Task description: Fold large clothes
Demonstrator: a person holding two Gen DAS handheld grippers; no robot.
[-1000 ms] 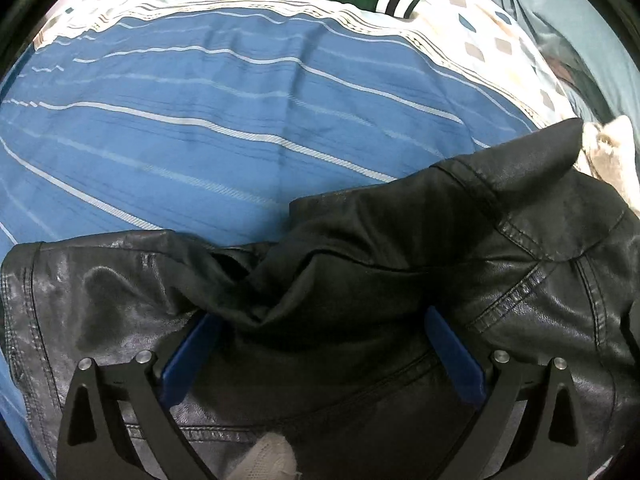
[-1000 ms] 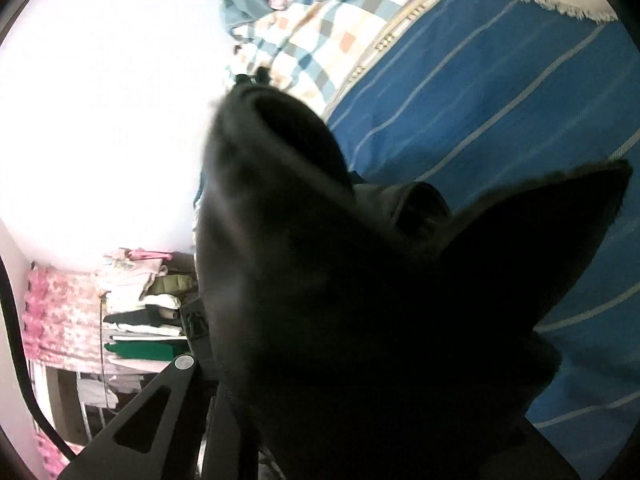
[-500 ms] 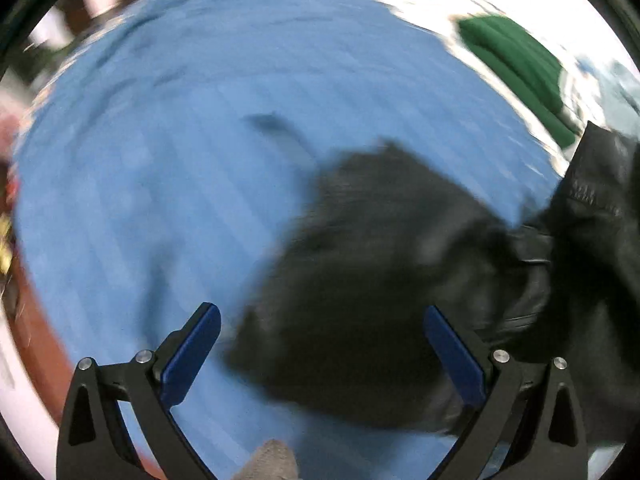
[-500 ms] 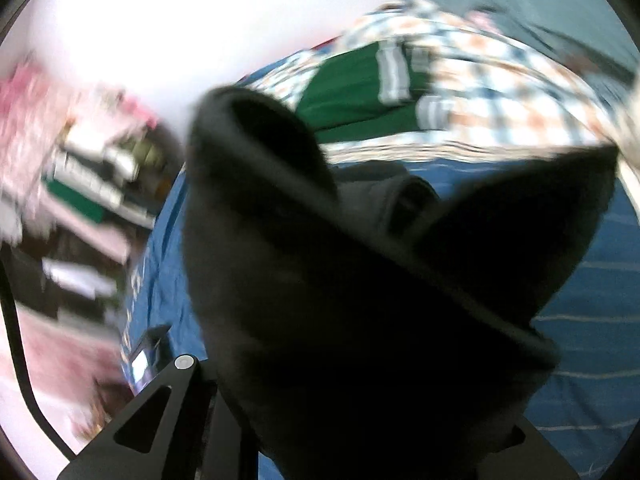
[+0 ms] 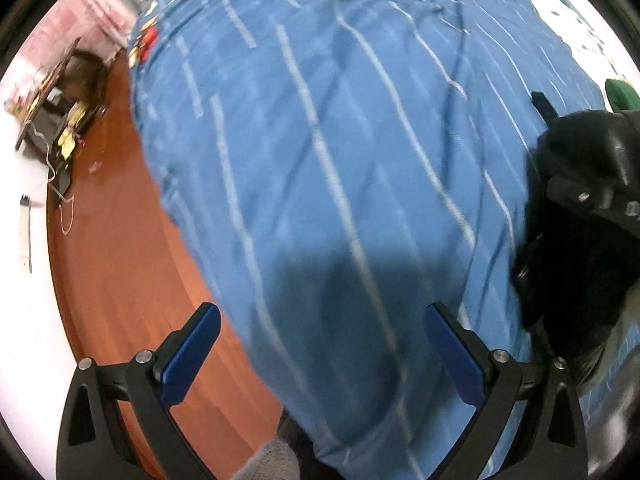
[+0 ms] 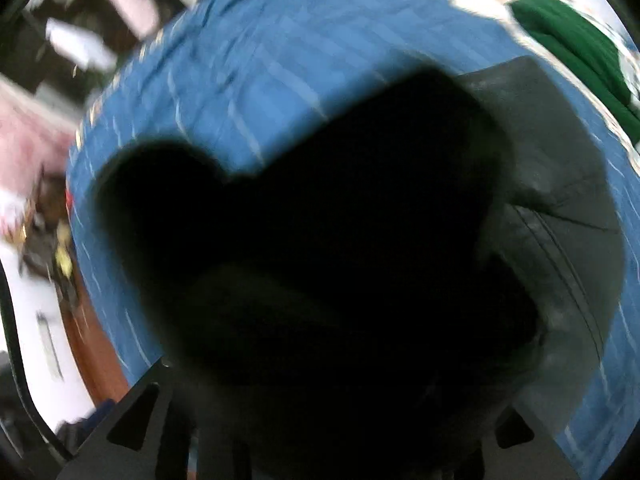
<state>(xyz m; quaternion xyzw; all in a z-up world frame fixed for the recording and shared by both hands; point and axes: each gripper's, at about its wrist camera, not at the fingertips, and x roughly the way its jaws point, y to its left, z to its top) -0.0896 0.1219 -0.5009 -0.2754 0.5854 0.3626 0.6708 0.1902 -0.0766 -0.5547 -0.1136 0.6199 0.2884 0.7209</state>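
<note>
A black leather jacket (image 6: 320, 220) fills most of the right wrist view, bunched over my right gripper (image 6: 328, 380) and hiding its fingers. The jaws are opening with the jacket still between them. A grey-lit panel of the jacket (image 6: 560, 200) lies on the blue striped bedcover (image 6: 260, 60). In the left wrist view the jacket (image 5: 580, 152) hangs at the right edge. My left gripper (image 5: 322, 312) stands open and holds nothing, pointing down over the bedcover (image 5: 320, 140) near the bed's edge, well left of the jacket.
A folded green garment (image 6: 572, 40) lies at the far side of the bed. Left of the bed is an orange-brown floor (image 5: 120, 280) with cluttered items and cables (image 5: 60, 108) and a white power strip (image 5: 26, 232).
My left gripper has let go of the jacket and swung away over bare bedcover to the bed's edge. My right gripper has carried the jacket across the bed while rolling.
</note>
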